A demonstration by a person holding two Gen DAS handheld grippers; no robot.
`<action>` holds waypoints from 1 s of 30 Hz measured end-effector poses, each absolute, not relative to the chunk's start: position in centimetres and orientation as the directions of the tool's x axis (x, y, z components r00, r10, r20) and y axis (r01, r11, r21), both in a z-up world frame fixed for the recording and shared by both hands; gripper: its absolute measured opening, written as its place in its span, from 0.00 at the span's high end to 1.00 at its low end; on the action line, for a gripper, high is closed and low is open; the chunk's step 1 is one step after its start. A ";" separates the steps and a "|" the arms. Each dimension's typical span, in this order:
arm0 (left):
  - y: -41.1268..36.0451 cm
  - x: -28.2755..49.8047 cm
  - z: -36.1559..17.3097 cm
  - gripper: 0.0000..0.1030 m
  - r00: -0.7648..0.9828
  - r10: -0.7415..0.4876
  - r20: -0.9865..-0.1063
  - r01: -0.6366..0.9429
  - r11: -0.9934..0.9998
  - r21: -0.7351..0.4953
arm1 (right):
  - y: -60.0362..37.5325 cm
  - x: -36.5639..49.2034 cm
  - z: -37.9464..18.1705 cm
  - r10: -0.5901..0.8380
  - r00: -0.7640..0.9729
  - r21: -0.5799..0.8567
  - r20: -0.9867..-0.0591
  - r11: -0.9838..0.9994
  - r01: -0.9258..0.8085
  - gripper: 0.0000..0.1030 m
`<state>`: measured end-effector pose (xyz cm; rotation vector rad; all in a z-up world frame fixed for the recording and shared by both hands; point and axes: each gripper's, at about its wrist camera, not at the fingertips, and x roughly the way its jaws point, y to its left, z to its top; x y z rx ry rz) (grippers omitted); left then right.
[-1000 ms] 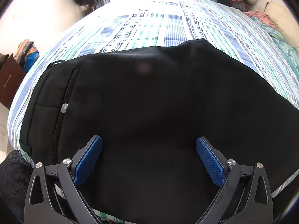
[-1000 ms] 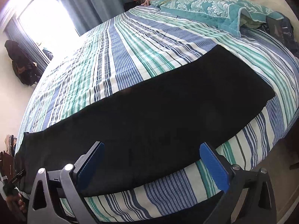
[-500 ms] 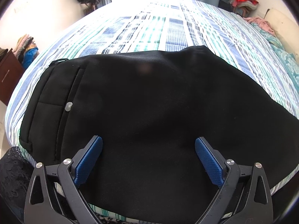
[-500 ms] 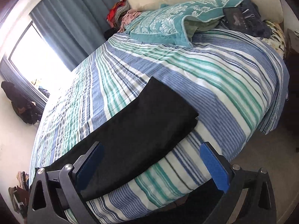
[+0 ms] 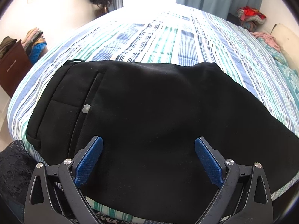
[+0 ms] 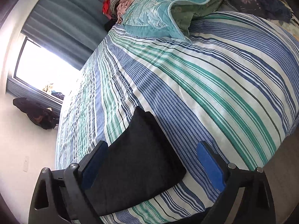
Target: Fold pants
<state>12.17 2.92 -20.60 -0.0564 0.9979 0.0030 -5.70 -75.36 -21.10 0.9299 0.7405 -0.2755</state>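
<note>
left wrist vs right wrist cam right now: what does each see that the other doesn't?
Left wrist only: the waist end of the black pants, with the pocket button and a belt loop; a brown dresser; the open left gripper.

Right wrist only: the pants' leg hem end, the teal quilt, and the open right gripper.

Both: the pants lying flat on the striped bedspread, the curtain and the bright window.

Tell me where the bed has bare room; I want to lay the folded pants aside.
Free: the striped sheet between the pants and the teal quilt, and toward the window. Crowded: the headboard end, piled with quilt and clothes.
</note>
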 end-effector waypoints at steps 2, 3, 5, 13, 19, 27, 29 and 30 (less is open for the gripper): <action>2.7 12.1 -20.7 0.04 0.541 -0.016 -0.841 -0.022 0.999 -0.033 | -75.5 -4.7 -22.2 0.104 0.694 0.607 -0.712 0.588 0.535 0.10; 2.7 12.1 -20.6 0.04 0.541 -0.014 -0.841 -0.021 0.999 -0.030 | -75.5 -4.1 -22.9 0.121 0.676 0.600 -0.727 0.593 0.538 0.16; 2.8 12.1 -20.6 0.04 0.541 -0.016 -0.841 -0.024 0.999 -0.034 | -75.1 -3.2 -24.0 0.166 0.647 0.593 -0.744 0.611 0.525 0.27; 2.6 12.2 -20.9 0.04 0.536 -0.002 -0.844 -0.025 1.000 -0.018 | -74.7 -3.3 -25.8 0.204 0.631 0.611 -0.748 0.582 0.536 0.63; 3.1 12.0 -20.7 0.04 0.537 -0.025 -0.843 -0.040 0.998 -0.055 | -74.0 -4.6 -23.7 0.248 0.706 0.698 -0.664 0.545 0.465 0.85; 3.2 12.3 -20.6 0.04 0.540 -0.045 -0.840 -0.056 0.994 -0.090 | -63.6 -2.2 -16.3 0.449 0.801 0.849 -0.395 0.511 0.132 0.88; 3.2 12.3 -20.6 0.04 0.541 -0.053 -0.839 -0.053 0.994 -0.096 | -59.5 -0.7 -15.7 0.514 0.792 0.880 -0.330 0.471 0.061 0.88; 3.3 12.2 -20.6 0.04 0.542 -0.058 -0.838 -0.052 0.993 -0.102 | -57.3 0.2 -15.6 0.543 0.784 0.892 -0.300 0.451 0.029 0.88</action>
